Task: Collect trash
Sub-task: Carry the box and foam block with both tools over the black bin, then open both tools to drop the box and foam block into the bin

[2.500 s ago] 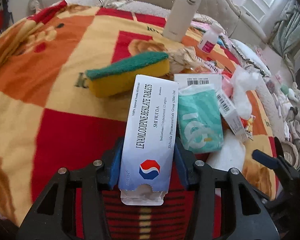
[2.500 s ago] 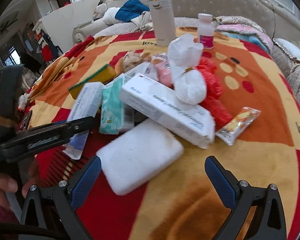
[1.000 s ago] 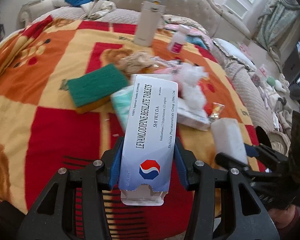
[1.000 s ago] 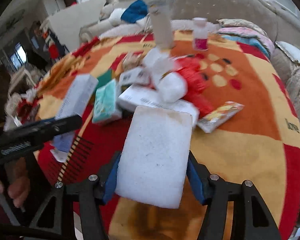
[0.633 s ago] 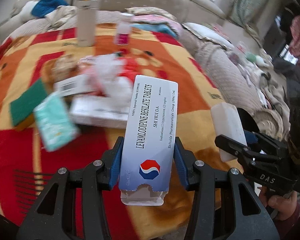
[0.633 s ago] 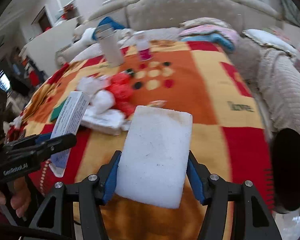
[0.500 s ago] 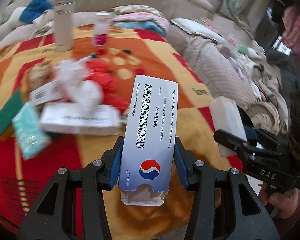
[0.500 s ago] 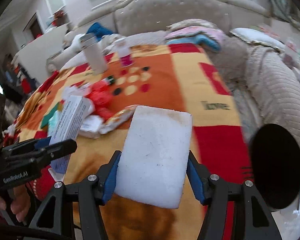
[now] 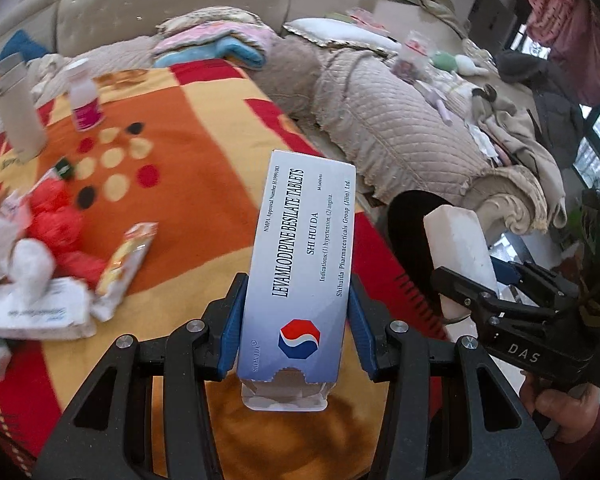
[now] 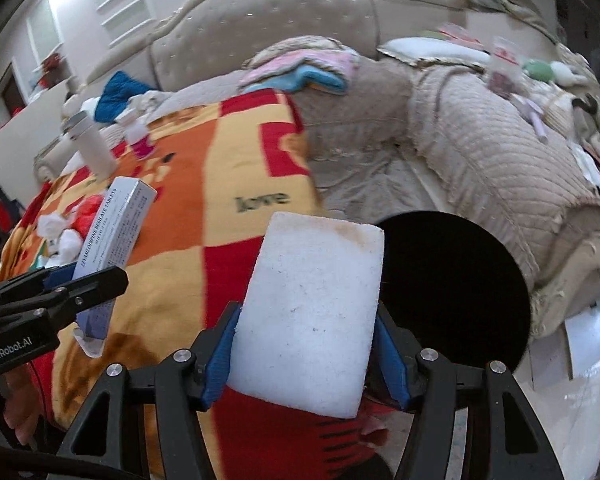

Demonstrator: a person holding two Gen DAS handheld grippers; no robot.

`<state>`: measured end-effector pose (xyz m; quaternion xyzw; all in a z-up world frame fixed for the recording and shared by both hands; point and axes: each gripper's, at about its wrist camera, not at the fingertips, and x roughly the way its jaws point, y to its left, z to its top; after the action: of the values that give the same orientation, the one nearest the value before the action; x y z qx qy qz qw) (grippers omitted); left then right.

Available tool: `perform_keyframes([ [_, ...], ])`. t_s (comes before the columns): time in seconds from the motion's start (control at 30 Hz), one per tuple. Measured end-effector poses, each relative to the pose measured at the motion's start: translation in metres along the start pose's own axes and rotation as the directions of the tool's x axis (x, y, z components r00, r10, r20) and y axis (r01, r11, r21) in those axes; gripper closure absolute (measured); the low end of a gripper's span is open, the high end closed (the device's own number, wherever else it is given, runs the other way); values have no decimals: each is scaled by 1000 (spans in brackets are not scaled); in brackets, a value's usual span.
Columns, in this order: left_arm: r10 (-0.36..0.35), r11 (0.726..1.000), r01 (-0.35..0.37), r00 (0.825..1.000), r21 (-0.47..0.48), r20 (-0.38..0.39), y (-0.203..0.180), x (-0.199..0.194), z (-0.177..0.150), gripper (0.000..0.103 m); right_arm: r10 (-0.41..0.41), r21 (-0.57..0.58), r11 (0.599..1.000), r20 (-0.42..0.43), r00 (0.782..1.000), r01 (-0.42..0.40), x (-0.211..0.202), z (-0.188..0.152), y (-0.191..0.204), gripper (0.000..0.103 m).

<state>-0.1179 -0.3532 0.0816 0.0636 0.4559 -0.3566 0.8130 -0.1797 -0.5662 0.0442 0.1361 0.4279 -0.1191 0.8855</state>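
Note:
My left gripper [image 9: 296,320] is shut on a white and blue tablet box [image 9: 300,264], held upright over the blanket's edge. My right gripper [image 10: 306,352] is shut on a white foam sponge [image 10: 312,312]. Just right of the sponge gapes the round black mouth of a bin [image 10: 456,284], which shows in the left wrist view as the bin [image 9: 408,224] beyond the box. From the left wrist view the right gripper [image 9: 464,284] and its sponge [image 9: 458,244] sit at the right. In the right wrist view the left gripper [image 10: 88,280] and the box [image 10: 116,224] are at the left.
On the red, orange and yellow blanket [image 9: 204,152] lie a snack wrapper [image 9: 124,260], red bags [image 9: 56,216], white tissues [image 9: 28,264], a flat white box [image 9: 40,312], a small bottle [image 9: 84,100] and a tall flask [image 9: 16,112]. A quilted beige sofa [image 9: 400,128] stands behind the bin.
Both grippers have swung right across the blanket, each keeping its load. The trash pile has slid to the left of both views and the black bin mouth has come in close by the sponge.

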Motion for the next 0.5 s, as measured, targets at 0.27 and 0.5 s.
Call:
perform_keyframes([
  [0.27,-55,998,56,998,32,-43,-34,33,10,57,-53,66,996,-16,998,54,6,-3,-40,42],
  [0.5,-143,990,143,985,1,-94,-55,61,21,57,-79,119,989,-41,996,84,16,-6,-72,42],
])
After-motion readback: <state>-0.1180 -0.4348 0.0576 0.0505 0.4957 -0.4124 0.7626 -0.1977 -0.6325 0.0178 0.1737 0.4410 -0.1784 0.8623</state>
